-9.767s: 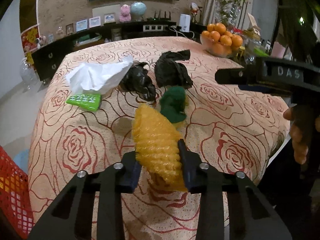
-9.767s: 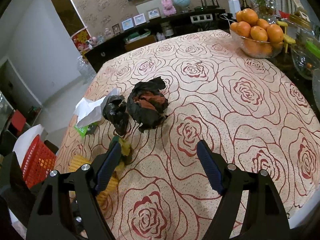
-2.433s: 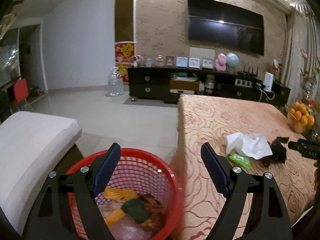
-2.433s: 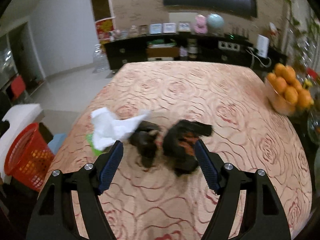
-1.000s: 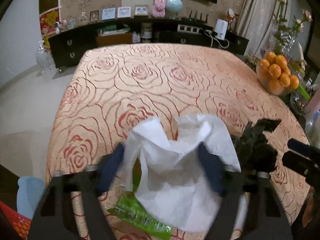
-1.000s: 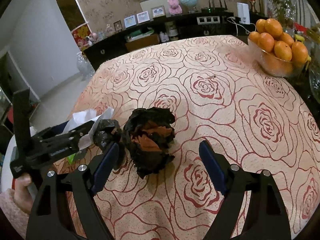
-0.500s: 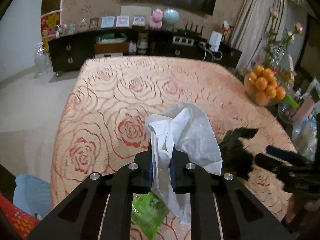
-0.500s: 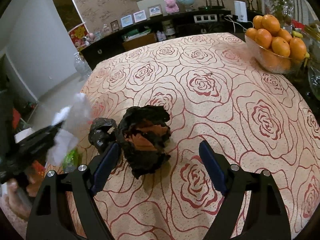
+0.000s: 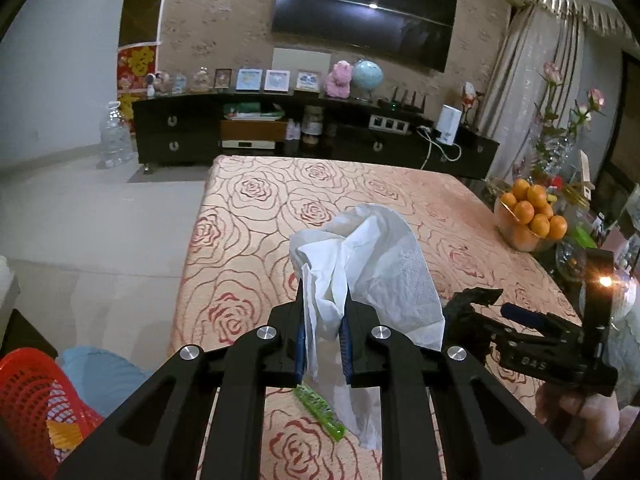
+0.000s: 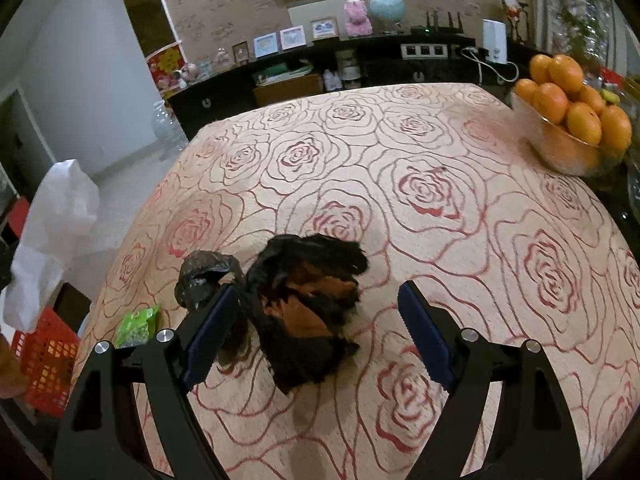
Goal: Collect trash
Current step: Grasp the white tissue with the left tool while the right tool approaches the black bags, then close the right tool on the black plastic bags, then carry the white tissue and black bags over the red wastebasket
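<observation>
My left gripper [image 9: 323, 334] is shut on a crumpled white tissue [image 9: 372, 264] and holds it above the table's left edge; the tissue also shows in the right wrist view [image 10: 56, 224]. My right gripper [image 10: 316, 334] is open, its jaws on either side of a black crumpled bag with orange inside [image 10: 308, 300]. A smaller black bag [image 10: 204, 276] lies just left of it. A green wrapper [image 10: 136, 326] lies near the table edge and shows in the left wrist view [image 9: 320, 412]. A red basket [image 9: 36, 408] stands on the floor, lower left.
The table has a rose-patterned cloth [image 10: 420, 184]. A glass bowl of oranges [image 10: 572, 120] stands at the far right. A dark sideboard [image 9: 280, 128] with frames and a globe runs along the back wall. The right gripper's body shows in the left wrist view [image 9: 532, 344].
My left gripper has lifted the white tissue higher and drawn back towards the table's left edge. My right gripper has moved closer over the black bag.
</observation>
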The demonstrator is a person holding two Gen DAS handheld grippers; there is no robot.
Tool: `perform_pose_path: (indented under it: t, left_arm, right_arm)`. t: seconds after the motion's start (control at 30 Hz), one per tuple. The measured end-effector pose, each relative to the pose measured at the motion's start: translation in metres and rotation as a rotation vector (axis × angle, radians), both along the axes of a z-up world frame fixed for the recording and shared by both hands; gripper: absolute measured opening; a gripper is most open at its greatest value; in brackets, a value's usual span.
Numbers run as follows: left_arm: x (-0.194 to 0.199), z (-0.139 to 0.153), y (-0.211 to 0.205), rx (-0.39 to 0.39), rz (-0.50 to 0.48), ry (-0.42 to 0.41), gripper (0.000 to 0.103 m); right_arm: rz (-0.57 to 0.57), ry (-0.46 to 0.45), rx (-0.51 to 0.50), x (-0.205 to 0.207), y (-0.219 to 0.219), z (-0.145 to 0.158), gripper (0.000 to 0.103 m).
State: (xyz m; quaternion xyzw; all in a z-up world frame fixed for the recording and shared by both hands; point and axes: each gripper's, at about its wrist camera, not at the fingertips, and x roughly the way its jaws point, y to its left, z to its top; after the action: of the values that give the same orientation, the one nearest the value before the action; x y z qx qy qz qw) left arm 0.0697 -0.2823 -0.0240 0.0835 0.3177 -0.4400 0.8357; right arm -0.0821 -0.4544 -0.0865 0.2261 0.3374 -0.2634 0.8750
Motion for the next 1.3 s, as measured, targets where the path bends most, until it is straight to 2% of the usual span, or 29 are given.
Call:
perform_pose_path:
  t: [0.33,0.5,0.67,0.8,1.03,1.3]
  left_arm:
    - [0.004,-0.002,0.009,0.010,0.025,-0.004,0.013]
    - [0.002,-0.004,0.008,0.027,0.031,-0.019,0.013]
    - [0.002,-0.006,0.006,0.031,0.042,-0.018,0.013]
    - [0.000,-0.005,0.005,0.032,0.051,-0.030,0.013]
    - [-0.002,0.000,0.006,0.021,0.068,-0.054,0.013]
    - [-0.012,0.009,0.013,0.017,0.079,-0.121,0.013]
  right_arm:
    - [0.029,0.021,0.037,0.028,-0.006,-0.022,0.080]
    - [0.058,0.010,0.059,0.031,-0.003,-0.021,0.061]
    - [0.066,0.001,0.069,0.029,-0.001,-0.019,0.053]
    - [0.037,-0.028,0.055,0.019,-0.003,-0.008,0.052]
    - [-0.005,-0.073,-0.052,0.003,0.001,0.022,0.052]
    - [-0.007,-0.112,-0.090,-0.007,0.008,0.040,0.052]
